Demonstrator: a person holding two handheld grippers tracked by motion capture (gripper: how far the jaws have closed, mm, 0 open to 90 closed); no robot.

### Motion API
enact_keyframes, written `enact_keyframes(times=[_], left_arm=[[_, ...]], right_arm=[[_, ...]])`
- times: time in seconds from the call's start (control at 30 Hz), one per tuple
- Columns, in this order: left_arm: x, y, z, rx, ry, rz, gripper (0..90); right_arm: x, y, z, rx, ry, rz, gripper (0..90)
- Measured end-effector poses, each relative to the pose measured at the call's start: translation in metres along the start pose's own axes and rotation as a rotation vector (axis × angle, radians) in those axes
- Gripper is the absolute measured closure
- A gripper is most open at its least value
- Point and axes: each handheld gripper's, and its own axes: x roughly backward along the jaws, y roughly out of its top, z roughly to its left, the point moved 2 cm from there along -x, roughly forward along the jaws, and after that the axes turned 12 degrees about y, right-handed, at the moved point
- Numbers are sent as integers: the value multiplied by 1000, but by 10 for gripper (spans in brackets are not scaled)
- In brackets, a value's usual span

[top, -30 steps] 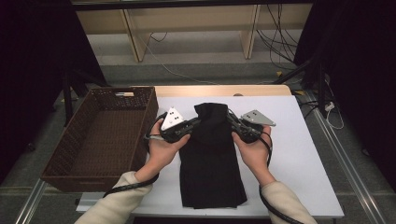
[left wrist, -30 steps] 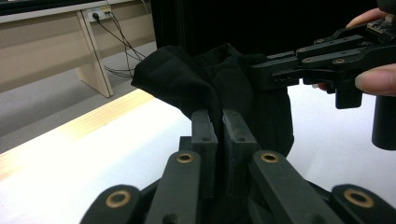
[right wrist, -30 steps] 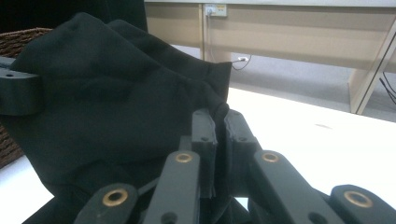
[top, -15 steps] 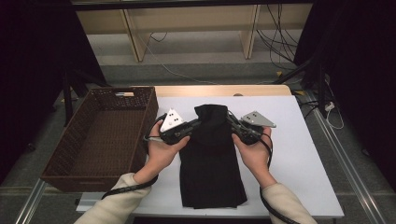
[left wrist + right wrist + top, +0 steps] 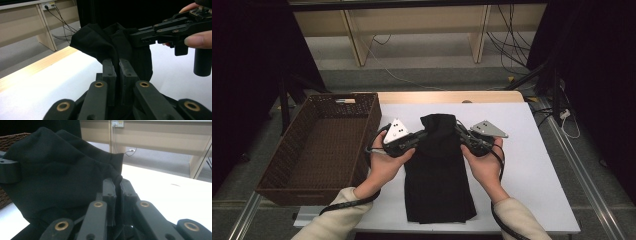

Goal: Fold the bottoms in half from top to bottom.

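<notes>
With both grippers, left (image 5: pixel 418 136) and right (image 5: pixel 460 134), pinching the black cloth (image 5: pixel 438 170), next comes a lift toward the basket (image 5: pixel 319 145).

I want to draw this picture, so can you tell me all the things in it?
Cloth: one, black, middle of the table, its far end lifted.
Basket: one, brown wicker, left of the cloth.
Table: one, white top with a wooden far edge.
Shelf unit: one, pale wood, on the floor behind.
Cables: several, black, on the floor behind.
Left gripper: one, black, shut on the cloth.
Right gripper: one, black, shut on the cloth.
</notes>
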Motion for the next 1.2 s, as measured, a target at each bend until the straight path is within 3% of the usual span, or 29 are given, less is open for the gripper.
enact_keyframes(times=[1.2], left_arm=[[10, -8, -1, -13, -17, 20, 842]], right_arm=[[6, -5, 8, 4, 28, 14, 846]])
